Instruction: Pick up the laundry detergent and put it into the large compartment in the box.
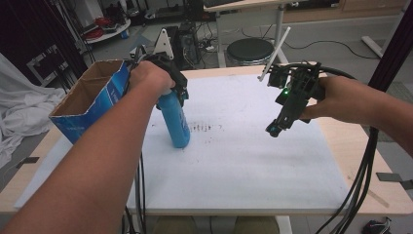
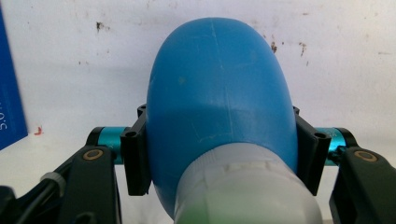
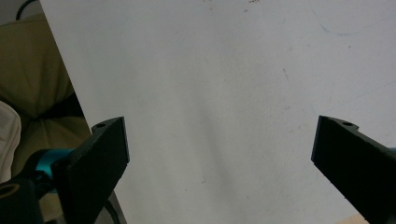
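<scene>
A blue plastic bottle [image 1: 178, 124] stands on the white sheet [image 1: 243, 165], leaning slightly, just right of a box. My left gripper [image 1: 178, 91] comes down on it from above and is shut on its upper part. In the left gripper view the black pads [image 2: 136, 161] press both sides of the blue bottle [image 2: 219, 93], just below its white cap [image 2: 245, 186]. My right gripper [image 1: 274, 129] hovers above the sheet's right half, pointing down. Its jaws [image 3: 219, 154] stand wide apart with nothing between them.
An open cardboard box with blue printed sides [image 1: 92, 100] stands at the table's left, close to the bottle. Dark smudges [image 1: 202, 127] mark the sheet's middle. Cables [image 1: 360, 180] hang off the right edge. A round stool [image 1: 250, 50] stands beyond the far edge.
</scene>
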`<state>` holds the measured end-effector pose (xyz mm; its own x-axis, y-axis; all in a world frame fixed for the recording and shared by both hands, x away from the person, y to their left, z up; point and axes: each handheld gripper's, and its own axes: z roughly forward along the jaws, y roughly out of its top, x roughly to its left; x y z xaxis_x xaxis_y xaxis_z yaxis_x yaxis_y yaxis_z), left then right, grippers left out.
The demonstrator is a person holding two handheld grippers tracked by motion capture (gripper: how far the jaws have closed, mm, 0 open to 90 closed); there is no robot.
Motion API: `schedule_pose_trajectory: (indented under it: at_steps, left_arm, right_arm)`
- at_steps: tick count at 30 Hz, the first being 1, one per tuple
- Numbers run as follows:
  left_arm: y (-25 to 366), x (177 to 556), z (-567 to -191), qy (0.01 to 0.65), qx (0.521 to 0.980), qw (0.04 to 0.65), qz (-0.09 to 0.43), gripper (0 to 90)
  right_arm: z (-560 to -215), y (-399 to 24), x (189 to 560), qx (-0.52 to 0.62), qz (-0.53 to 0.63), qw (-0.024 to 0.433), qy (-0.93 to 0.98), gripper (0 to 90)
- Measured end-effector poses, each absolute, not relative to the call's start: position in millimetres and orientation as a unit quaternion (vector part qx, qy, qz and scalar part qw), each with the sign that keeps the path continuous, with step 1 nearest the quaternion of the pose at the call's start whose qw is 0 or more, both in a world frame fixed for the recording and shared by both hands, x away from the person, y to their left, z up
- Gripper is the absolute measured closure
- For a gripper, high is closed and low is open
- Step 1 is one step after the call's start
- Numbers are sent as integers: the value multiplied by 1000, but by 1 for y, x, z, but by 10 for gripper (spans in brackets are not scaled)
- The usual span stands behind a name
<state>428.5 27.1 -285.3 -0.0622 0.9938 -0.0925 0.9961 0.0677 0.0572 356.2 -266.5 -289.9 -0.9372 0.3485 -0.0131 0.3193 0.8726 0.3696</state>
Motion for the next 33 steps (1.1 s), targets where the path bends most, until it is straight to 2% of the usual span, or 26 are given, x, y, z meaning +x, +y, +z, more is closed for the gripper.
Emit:
schedule_pose_trajectory:
  at_steps: [5,10,18,21,24,26,28,33]
  left_arm:
    - [29,429,-278,716,697,53,-10,371]
    - [38,427,-242,687,724,57,-10,372]
    - [54,421,-194,653,754,65,18,372]
    - [57,421,-185,643,763,66,19,372]
    - [67,418,-161,613,786,75,9,372]
    - [67,418,-161,613,786,75,9,372]
    - [76,414,-141,589,804,84,10,373]
    - [90,410,-117,562,821,99,15,373]
  right_arm:
    - [-291,-266,357,174,182,39,967,31]
    - [-293,-265,359,174,173,37,969,32]
    - [-295,-263,361,177,166,34,970,32]
    - [-295,-263,361,177,165,34,970,32]
    - [-294,-264,362,181,165,33,969,32]
    - [-294,-265,362,181,165,34,969,32]
    - [-295,-266,363,183,166,32,968,32]
    - [-293,-266,364,188,164,31,968,32]
